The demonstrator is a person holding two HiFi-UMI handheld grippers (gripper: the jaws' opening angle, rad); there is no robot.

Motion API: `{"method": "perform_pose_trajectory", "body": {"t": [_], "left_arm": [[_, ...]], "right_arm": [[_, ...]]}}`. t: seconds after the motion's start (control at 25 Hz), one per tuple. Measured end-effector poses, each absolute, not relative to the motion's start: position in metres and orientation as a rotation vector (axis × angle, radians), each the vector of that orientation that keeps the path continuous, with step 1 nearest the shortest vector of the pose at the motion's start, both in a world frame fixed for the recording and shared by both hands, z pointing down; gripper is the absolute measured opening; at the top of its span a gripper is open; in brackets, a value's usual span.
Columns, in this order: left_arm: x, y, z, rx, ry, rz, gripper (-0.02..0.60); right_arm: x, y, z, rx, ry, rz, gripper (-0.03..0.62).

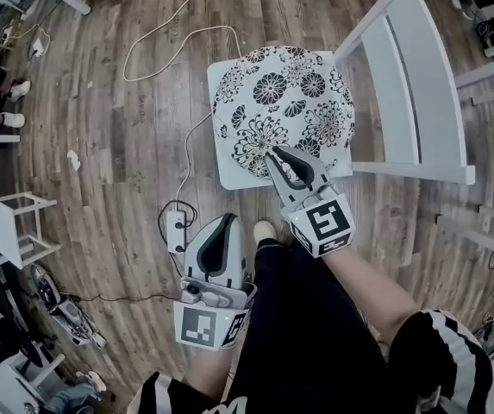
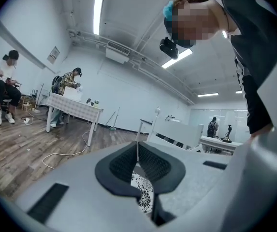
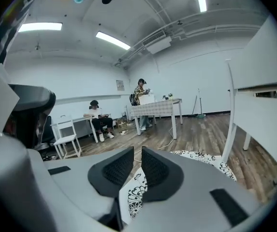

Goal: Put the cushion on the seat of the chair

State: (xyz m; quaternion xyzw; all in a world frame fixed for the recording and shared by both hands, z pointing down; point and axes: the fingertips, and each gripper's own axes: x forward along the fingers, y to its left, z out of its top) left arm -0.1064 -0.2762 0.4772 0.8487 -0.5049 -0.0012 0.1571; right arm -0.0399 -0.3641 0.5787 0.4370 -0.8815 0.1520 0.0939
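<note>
Black-clad legs [image 1: 315,335] of the person fill the bottom of the head view, and both forearms reach out from beside them. Close to the body is the left tool [image 1: 226,229], over the wooden floor [image 1: 117,153] beside a power strip [image 1: 176,229] and well short of the chair [image 1: 402,93]. It points forward, roughly level. Its own view shows the pads meeting at the tips with nothing caught between them; only a patch of the pattern shows far below.

The right forearm stretches further ahead, and the right tool [image 1: 278,159] hovers over the near edge of the cushion [image 1: 281,102], tipped slightly downward, its marker cube [image 1: 320,225] facing up. Its jaws stand a narrow slot apart and pinch nothing: the right gripper view looks straight through the gap to the floral fabric lying underneath.

That round black-and-white cushion rests flat on the white seat [image 1: 228,178], covering most of it and leaving the near left corner bare. So the placing itself looks finished, and this reads as the moment after letting go.

What seems left is small: draw the right tool back clear of the fabric without snagging the edge. If the fit looks off, a light nudge toward the bare corner would centre the cushion.
</note>
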Motion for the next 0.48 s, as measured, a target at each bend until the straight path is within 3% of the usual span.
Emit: {"method": "perform_pose_trajectory", "body": {"t": [0.48], "left_arm": [[-0.075, -0.285, 0.426, 2.524, -1.396, -0.009, 0.014]], "right_arm": [[-0.018, -0.353, 0.486, 1.372, -2.687, 0.425, 0.040]]}}
